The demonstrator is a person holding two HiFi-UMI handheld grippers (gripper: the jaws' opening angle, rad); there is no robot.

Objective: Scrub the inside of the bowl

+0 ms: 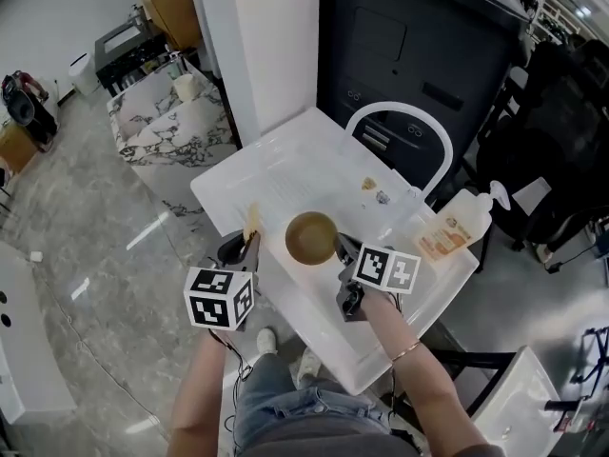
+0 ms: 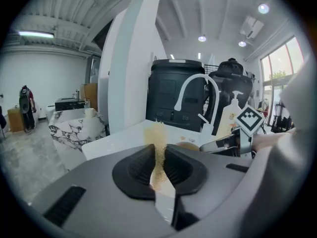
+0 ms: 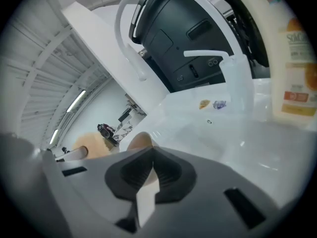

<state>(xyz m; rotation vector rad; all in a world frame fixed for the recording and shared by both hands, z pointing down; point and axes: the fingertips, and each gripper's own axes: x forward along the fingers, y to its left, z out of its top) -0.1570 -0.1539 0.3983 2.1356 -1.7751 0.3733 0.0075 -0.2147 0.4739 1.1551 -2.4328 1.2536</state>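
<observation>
**Both grippers clenched, bowl at the sink**

The left gripper [image 1: 249, 246] is pinching a thin tan sponge [image 1: 252, 221], which is standing up just left of the bowl [image 1: 311, 238]. The right gripper [image 1: 345, 252] is gripping the bowl's right rim. The bowl is sitting upright at the near part of the white sink [image 1: 285, 174]. Farther back the faucet [image 1: 400, 122] is arching, with a bottle [image 1: 459, 225] to its right

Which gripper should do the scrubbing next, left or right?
Left. The left gripper is shut on the scrub pad beside the bowl; the right gripper is shut on the bowl rim, steadying it.
</observation>
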